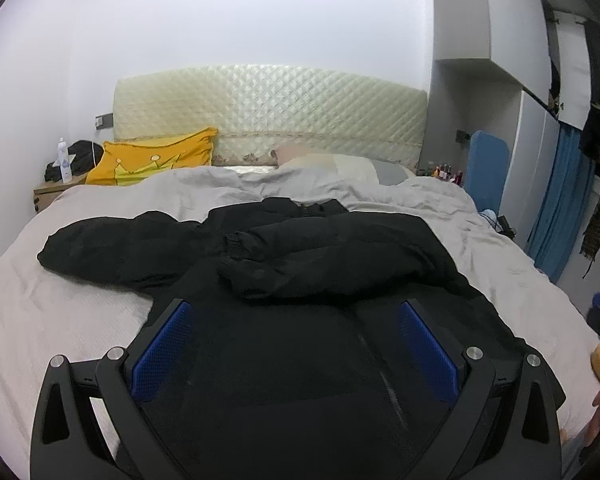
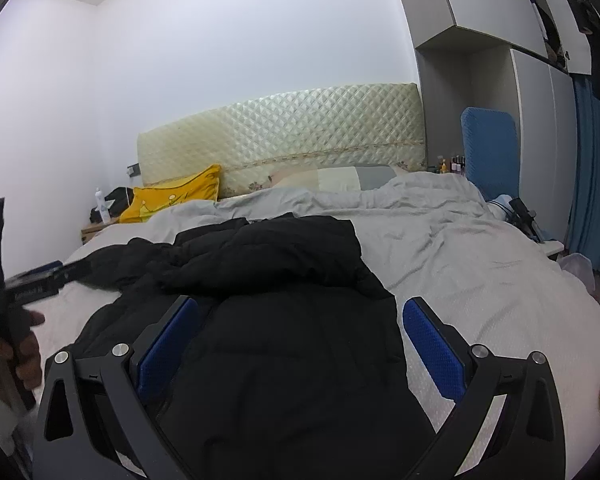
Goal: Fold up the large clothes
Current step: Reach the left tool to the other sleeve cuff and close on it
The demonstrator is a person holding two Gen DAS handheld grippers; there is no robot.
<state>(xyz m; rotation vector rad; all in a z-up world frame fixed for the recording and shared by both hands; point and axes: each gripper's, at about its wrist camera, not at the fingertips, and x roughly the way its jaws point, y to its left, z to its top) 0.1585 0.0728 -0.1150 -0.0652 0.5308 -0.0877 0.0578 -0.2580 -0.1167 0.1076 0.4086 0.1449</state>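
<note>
Here, a black padded jacket (image 1: pixel 284 248) lies spread across the grey bedcover (image 1: pixel 452 240) of a bed (image 2: pixel 500 280), one sleeve (image 1: pixel 332 256) folded over its chest, the other sleeve (image 1: pixel 112 248) flung out sideways.

Puffy and soft, it looks bulky but light, likely to slide and spring back; the hem corners or the cuff (image 1: pixel 236 240) seem the surest holds. The left gripper (image 1: pixel 296 340) and the right gripper (image 2: pixel 300 344) both hover above its lower half, jaws wide and holding nothing.
</note>
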